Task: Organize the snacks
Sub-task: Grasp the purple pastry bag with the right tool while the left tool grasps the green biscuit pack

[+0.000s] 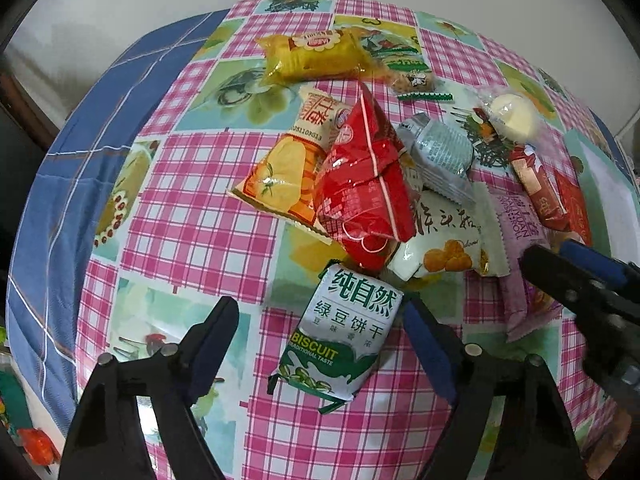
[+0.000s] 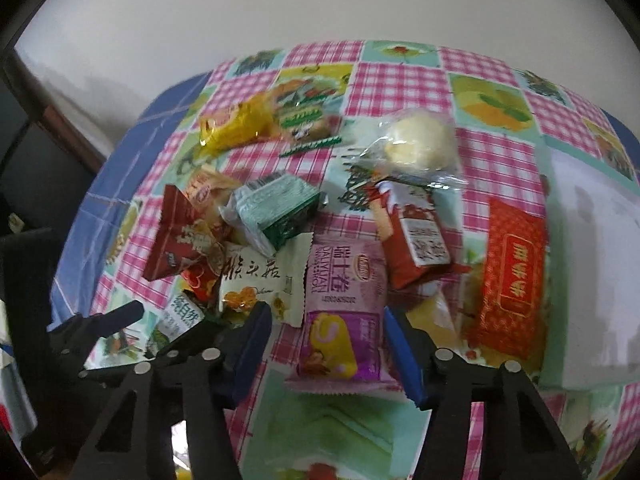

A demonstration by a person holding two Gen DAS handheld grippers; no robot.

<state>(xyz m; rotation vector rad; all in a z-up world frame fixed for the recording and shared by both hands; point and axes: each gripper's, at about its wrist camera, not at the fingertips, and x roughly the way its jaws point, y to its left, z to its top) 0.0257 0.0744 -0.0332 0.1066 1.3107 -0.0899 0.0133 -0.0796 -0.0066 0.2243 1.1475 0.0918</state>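
Several snack packets lie in a loose pile on a pink checked tablecloth [image 1: 192, 216]. My left gripper [image 1: 320, 314] is open, its fingers on either side of a green and white biscuit packet [image 1: 340, 336], not closed on it. My right gripper [image 2: 326, 316] is open around the near end of a purple Swiss roll packet [image 2: 344, 312]. Behind lie a red packet [image 1: 364, 188], a white packet with Chinese script [image 1: 444, 240], a yellow packet [image 1: 316, 56] and a clear-wrapped pale bun [image 2: 416, 140]. The right gripper shows in the left wrist view [image 1: 568, 276].
A white box [image 2: 592, 276] stands at the table's right side next to a red and gold packet [image 2: 512, 280]. A blue cloth [image 1: 72, 184] covers the table's left edge. A wall runs behind the table. The left gripper shows at the left of the right wrist view [image 2: 116, 320].
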